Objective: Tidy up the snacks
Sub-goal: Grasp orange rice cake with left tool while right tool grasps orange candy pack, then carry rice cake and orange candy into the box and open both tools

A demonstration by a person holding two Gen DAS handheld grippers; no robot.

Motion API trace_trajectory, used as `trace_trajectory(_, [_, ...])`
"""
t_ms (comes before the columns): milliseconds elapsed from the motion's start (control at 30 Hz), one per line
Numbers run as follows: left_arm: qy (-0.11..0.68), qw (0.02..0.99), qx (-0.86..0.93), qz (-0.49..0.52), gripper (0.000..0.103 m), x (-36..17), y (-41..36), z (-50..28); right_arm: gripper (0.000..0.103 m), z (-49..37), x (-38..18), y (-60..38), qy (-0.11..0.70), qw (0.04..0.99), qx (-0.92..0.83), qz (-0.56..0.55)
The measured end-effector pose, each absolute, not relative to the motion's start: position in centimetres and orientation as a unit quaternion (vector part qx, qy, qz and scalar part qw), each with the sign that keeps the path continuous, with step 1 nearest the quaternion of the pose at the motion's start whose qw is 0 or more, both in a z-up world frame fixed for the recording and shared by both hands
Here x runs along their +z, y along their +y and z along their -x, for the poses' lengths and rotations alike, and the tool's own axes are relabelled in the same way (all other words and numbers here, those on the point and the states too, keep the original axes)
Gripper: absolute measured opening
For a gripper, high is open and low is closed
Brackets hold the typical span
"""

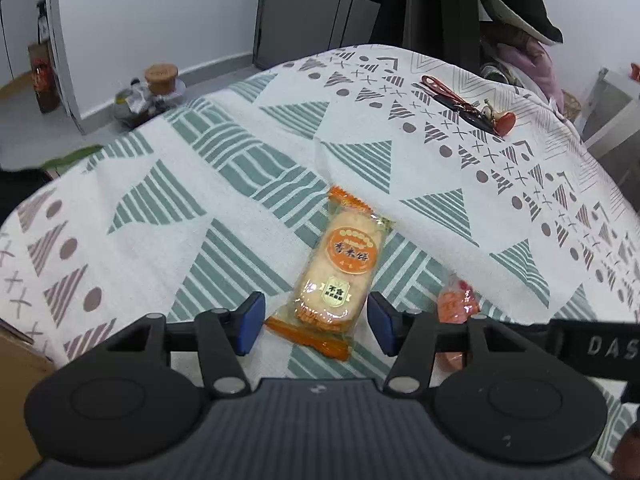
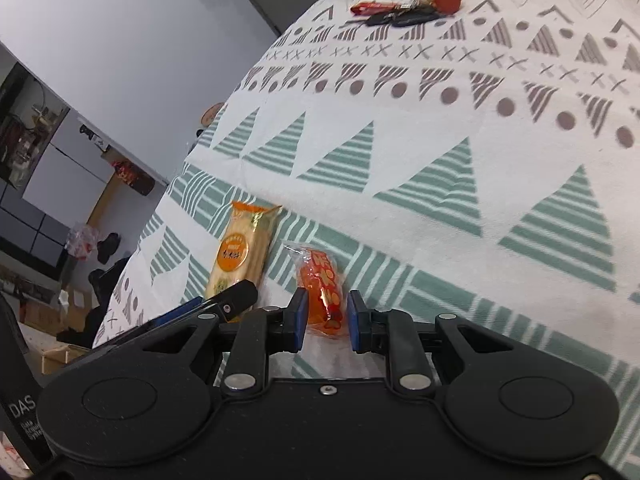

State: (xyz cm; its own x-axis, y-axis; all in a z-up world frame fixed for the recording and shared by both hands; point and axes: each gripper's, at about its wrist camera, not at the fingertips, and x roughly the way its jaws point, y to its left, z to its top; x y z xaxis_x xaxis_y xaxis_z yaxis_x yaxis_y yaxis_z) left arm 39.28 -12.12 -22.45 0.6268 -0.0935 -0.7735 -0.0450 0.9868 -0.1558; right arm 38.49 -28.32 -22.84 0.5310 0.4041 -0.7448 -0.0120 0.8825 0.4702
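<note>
- Patterned cloth (image 1: 168,168), white with green striped triangles and grey shapes, is spread over the desk; a bunch of keys with a red round tag (image 2: 404,8) lies well apart at the far edge.
- Two snacks are seen side by side near the front: an orange-and-clear wrapped rice cracker packet (image 1: 340,268) and a small orange-red transparent candy packet (image 2: 322,292).
- The left gripper (image 1: 316,322) is spread wide, its blue pads (image 1: 252,322) standing either side of the cracker packet's near end, apart from the wrapper; nothing is held.
- The right gripper (image 2: 327,318) is narrowed around the candy packet's near end, pads just beside or brushing the wrapper; a firm grasp cannot be confirmed, so it is judged not yet clenched.
- The step in hand is judged to be a paired pick-up of both snacks.
- To do it well, each packet should be centred between its pads and gripped on the body rather than the crimped seal, with light pressure so that the cracker is not crushed.
</note>
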Motion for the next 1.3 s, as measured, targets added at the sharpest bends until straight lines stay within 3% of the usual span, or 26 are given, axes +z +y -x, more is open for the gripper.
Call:
trace_trajectory(400, [0.416,0.909,0.002,0.032,0.058,-23.7,-15.5,-40.1,0.023,-38.5,-22.9,-29.0,0.458,0.864,0.101,-0.184])
trace_trajectory(533, [0.421,0.906,0.014,0.039,0.034,-23.4,-15.5,-39.9,0.028,-38.8,-23.1,-28.5,0.463,0.859,0.115,-0.187])
trace_trajectory(633, [0.427,0.902,0.037,0.052,0.034,-23.0,-14.8,-39.7,0.025,-38.9,-23.3,-27.8,0.469,0.854,0.128,-0.186])
trace_trajectory(733, [0.433,0.897,0.054,0.07,0.034,-22.5,-14.0,-39.1,0.007,-38.6,-22.8,-27.1,0.461,0.858,0.139,-0.178])
trace_trajectory(967, [0.426,0.897,0.074,0.087,0.034,-20.5,-12.7,-37.0,0.0,-37.6,-22.2,-27.7,0.456,0.858,0.14,-0.191])
trace_trajectory(1200, [0.414,0.899,0.097,0.109,0.034,-17.9,-11.1,-34.4,0.0,-36.7,-21.5,-28.8,0.448,0.852,0.152,-0.227])
trace_trajectory(1300, [0.406,0.9,0.105,0.114,0.034,-16.8,-10.4,-33.3,0.009,-36.9,-21.4,-28.5,0.45,0.85,0.15,-0.231])
